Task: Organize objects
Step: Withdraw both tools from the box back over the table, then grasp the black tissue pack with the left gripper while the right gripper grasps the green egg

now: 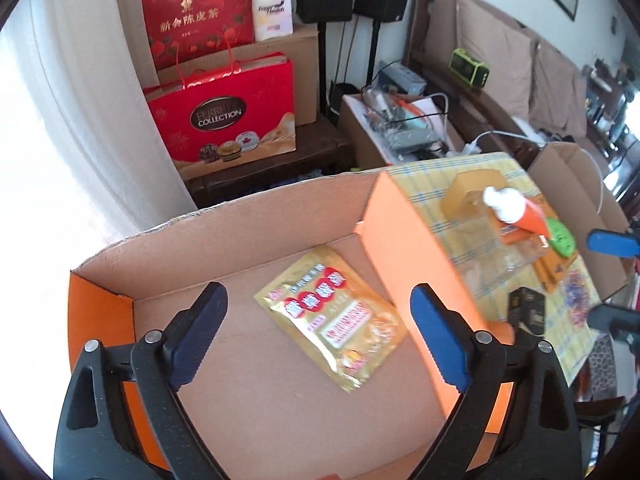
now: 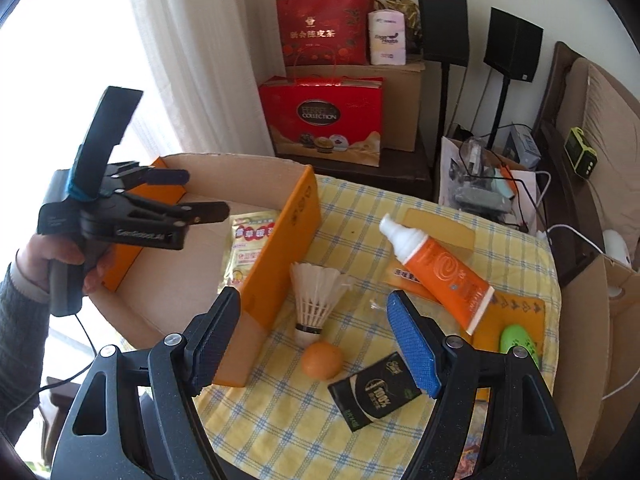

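The left wrist camera looks steeply down from close above into the orange box. The right wrist camera sits just right of the box, facing down over the table. Both see the box and the red bags behind it

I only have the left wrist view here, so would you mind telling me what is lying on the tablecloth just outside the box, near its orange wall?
Observer: A white shuttlecock stands on its cork beside the orange box, with an orange ball just in front of it.
Operator: Thank you. Is the right gripper holding anything?
Observer: No, the right gripper is open and empty, above the ball and a black carton.
Operator: And how does my left gripper look from there?
Observer: The left gripper is open, nothing between its fingers, over the box where the gold packet lies.
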The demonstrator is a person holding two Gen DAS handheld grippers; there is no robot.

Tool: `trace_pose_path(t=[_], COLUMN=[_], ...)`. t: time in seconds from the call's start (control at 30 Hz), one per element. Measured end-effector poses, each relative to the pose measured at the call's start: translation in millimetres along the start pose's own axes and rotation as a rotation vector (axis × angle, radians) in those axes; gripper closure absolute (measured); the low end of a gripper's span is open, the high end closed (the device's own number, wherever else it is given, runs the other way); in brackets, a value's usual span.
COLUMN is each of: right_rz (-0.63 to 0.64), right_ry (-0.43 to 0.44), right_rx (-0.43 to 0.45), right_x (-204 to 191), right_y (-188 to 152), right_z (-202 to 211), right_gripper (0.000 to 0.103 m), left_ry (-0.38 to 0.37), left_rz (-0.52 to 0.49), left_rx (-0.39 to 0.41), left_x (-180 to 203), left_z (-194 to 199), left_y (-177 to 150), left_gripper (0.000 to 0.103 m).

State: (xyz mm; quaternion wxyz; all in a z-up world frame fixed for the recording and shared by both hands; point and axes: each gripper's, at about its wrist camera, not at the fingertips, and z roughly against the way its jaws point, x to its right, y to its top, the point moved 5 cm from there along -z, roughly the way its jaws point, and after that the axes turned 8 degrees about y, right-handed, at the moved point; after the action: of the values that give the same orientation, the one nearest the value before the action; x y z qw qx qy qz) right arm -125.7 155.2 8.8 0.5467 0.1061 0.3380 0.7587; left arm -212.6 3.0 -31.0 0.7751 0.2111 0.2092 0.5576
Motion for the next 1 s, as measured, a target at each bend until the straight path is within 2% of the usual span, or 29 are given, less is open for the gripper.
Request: trace_pose_path(t=[0.1, 0.2, 0.23, 0.27, 0.4, 0.53, 0.77, 0.87, 1.0], right_rz=[-0.031, -0.071, -0.085, -0.102, -0.158, -0.199, -0.248, -0.257, -0.244], right_ry=[-0.051, -0.087, -0.102, -0.123, -0.194, -0.246, -0.281, -0.282, -0.279], right_rx=[0.008, 0.017, 0.018, 0.021, 0.039, 0.049, 0.029, 0.022, -0.010], right_x=[18.9, 40.7, 47.9, 57.7, 88.3, 113.2, 147.9, 158.7, 168.7], right_y=[-7.6, -15.1, -17.6, -20.5, -33.0, -46.5, -65.0, -70.4, -74.7], right_z=[13.7, 28.6, 32.9, 38.4, 57.5, 69.7, 59.7, 51.3, 35.3], right_gripper=[0.025, 0.023, 0.023, 0.023, 0.021, 0.019, 0.019, 0.019, 0.022], left_ry=[0.028, -0.034, -0.059, -0.068, -0.040, -0.070, -0.154, -0.160, -0.141], left_rz=[-0.010, 0.048, 0.069, 0.071, 0.030, 0.020, 0.016, 0.001, -0.077], left_rx=[0.018, -0.014, -0.020, -0.010, 0.033, 0.074, 0.087, 0.084, 0.077], left_x=[14.2, 24.6, 29.6, 34.1, 56.8, 80.1, 126.7, 146.0, 173.6], left_z=[16.0, 22.7, 25.3, 28.7, 43.6, 58.2, 65.3, 61.8, 53.6], left_y=[-5.4, -11.5, -14.0, -14.4, -14.8, -13.2, -20.9, -24.8, -28.8], left_gripper=[0.009, 0.008, 0.003, 0.000, 0.000, 0.000, 0.000, 0.000, 0.000])
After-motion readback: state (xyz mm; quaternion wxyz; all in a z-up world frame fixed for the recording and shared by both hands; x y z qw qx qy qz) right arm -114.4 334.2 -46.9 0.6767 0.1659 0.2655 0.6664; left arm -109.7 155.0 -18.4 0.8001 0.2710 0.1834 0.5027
